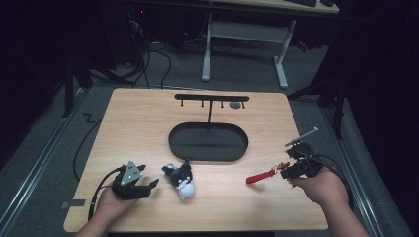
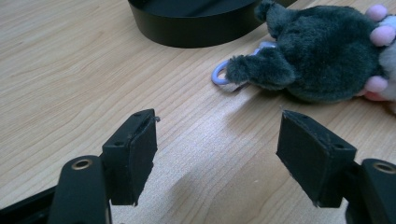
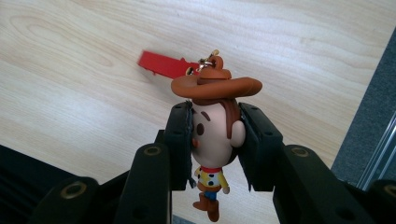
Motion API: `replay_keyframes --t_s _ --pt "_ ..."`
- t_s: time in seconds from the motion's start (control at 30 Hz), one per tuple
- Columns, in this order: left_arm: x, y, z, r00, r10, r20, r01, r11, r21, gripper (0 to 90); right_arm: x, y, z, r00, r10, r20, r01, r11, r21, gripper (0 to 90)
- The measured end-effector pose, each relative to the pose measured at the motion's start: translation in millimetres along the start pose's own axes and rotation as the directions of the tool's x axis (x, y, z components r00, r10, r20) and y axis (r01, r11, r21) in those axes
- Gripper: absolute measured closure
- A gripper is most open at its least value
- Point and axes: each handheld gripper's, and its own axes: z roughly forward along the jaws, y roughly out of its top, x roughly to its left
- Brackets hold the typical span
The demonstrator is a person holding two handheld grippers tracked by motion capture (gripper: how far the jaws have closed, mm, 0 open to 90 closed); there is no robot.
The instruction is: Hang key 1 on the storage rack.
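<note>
My right gripper (image 3: 215, 133) is shut on the head of a small cowboy figure keychain (image 3: 212, 140) with a brown hat and a red strap (image 3: 161, 64); it hangs above the wooden table. From above, that right gripper (image 1: 291, 170) is at the table's right edge, the red strap (image 1: 261, 176) pointing left. My left gripper (image 1: 148, 186) rests near the front left, open with nothing between its pads (image 2: 140, 154). Just right of it lies a dark grey and white plush toy (image 1: 180, 178) with a pale purple ring (image 2: 219, 74).
A black oval tray (image 1: 178, 148) sits mid-table, with a black T-shaped hook stand (image 1: 211, 98) rising from its far side. The table (image 1: 148, 123) ends close to my right hand. A white desk frame (image 1: 244, 44) stands on the floor beyond.
</note>
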Motion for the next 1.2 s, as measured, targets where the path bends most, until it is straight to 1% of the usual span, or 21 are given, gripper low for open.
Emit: replay_keyframes --t_s 0.2,0.27,0.37,0.5,0.6,0.63,0.73,0.93,1.03,1.2 --pt "-0.1 0.0 0.2 1.0000 0.000 0.003 0.000 1.0000 0.001 28.9 5.3 9.7 -17.7 1.0000 -0.008 0.001 0.008 1.000 -0.005 67.1" --pt "-0.1 0.0 0.2 1.0000 0.000 0.003 0.000 1.0000 0.001 28.9 7.1 13.6 -22.5 0.9998 -0.020 0.002 0.020 1.000 -0.010 67.1" --pt "0.1 -0.1 0.1 1.0000 -0.001 0.003 0.001 1.0000 0.001 28.7 10.1 20.9 -30.1 0.9995 -0.030 0.014 0.030 0.999 -0.012 67.1" --pt "0.7 0.0 -0.7 1.0000 -0.003 0.003 0.003 1.0000 -0.002 28.7 13.5 30.1 -35.1 0.9988 -0.040 0.029 0.041 0.999 -0.018 67.1" --pt "1.1 0.0 -1.1 1.0000 -0.005 0.003 0.005 1.0000 -0.002 28.7 15.9 36.7 -36.4 0.9984 -0.045 0.033 0.046 0.999 -0.017 67.1" --pt "1.3 -0.1 -1.2 1.0000 -0.004 0.004 0.004 1.0000 -0.003 28.6 16.6 39.4 -35.4 0.9984 -0.050 0.027 0.050 0.998 -0.027 67.1" --pt "1.4 -0.3 -1.1 1.0000 -0.006 0.003 0.006 1.0000 -0.004 28.6 19.1 46.1 -34.5 0.9983 -0.052 0.026 0.053 0.998 -0.033 67.1" --pt "1.3 -0.4 -1.3 1.0000 -0.005 0.003 0.005 1.0000 -0.004 28.6 24.9 61.9 -34.0 0.9974 -0.064 0.032 0.066 0.997 -0.033 67.1" --pt "1.6 -0.5 -1.5 1.0000 -0.006 0.003 0.006 1.0000 -0.004 28.6 26.4 69.3 -34.5 0.9968 -0.071 0.037 0.072 0.997 -0.035 67.2" --pt "1.8 -0.8 -1.6 0.9999 -0.010 0.004 0.010 0.9999 -0.008 28.6 26.1 78.4 -35.0 0.9968 -0.067 0.043 0.069 0.997 -0.044 67.2"
